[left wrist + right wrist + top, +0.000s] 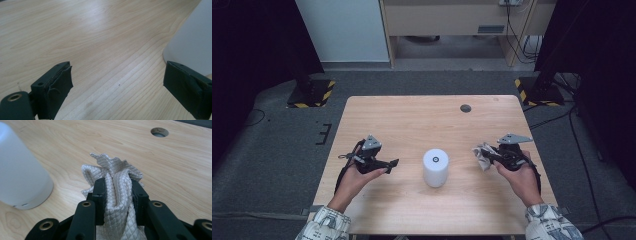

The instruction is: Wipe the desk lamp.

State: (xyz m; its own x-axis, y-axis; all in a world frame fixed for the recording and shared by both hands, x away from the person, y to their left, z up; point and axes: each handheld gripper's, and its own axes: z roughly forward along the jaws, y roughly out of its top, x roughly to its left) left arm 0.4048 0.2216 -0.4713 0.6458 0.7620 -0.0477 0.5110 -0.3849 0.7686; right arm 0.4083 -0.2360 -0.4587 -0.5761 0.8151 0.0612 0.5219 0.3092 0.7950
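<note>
A white cylinder point(435, 167) stands upright at the middle of the wooden table point(412, 120). My left gripper point(392, 165) hovers just left of it, open, with nothing between its jaws; in the left gripper view point(117, 86) the white cylinder point(192, 42) rises at the right edge. My right gripper point(484, 156) sits right of the cylinder, shut on a bunched grey-white quilted cloth point(482, 154). In the right gripper view point(117, 195) the cloth point(115, 175) bulges out between the jaws, and the cylinder point(20, 177) stands at the left.
A round cable hole point(465, 108) lies in the table's far right part, also seen as a hole point(159, 131) in the right gripper view. Black stand bases with yellow-striped edges point(312, 92) sit on the floor beyond the table corners.
</note>
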